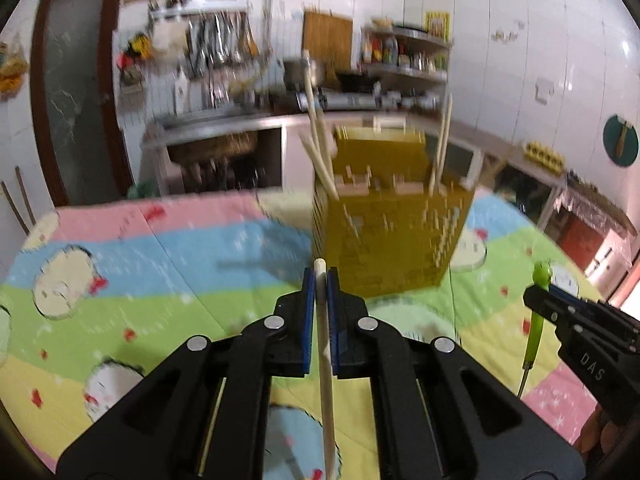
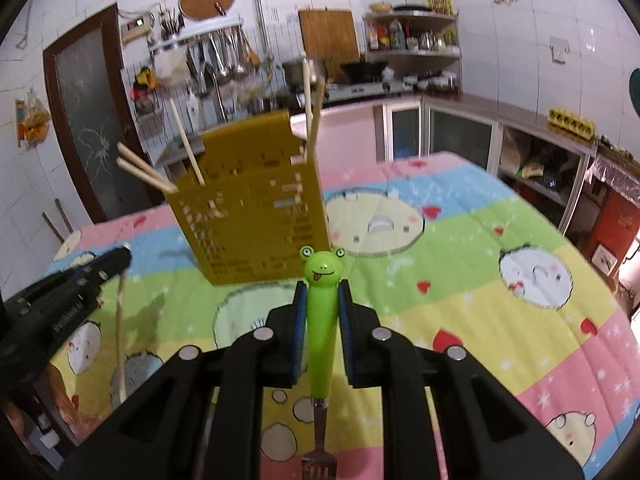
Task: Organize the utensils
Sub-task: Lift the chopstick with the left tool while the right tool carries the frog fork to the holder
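A yellow perforated utensil holder [image 1: 390, 216] stands on the cartoon-print cloth, with several pale chopsticks [image 1: 320, 160] sticking out of it; it also shows in the right wrist view [image 2: 250, 204]. My left gripper [image 1: 320, 280] is shut on a pale chopstick [image 1: 326, 360], held upright just in front of the holder. My right gripper [image 2: 322, 292] is shut on a green frog-handled fork [image 2: 320, 320], tines pointing down toward the camera, in front of the holder. The right gripper with the fork [image 1: 538, 320] shows at right in the left wrist view. The left gripper [image 2: 116, 260] shows at left in the right wrist view.
The pastel cloth [image 2: 460, 240] covers the table. Behind it are a kitchen counter [image 2: 440, 100], a rack of hanging ladles [image 2: 224, 52], a stove with pots, shelves of bottles and a brown door [image 2: 88, 112] at left.
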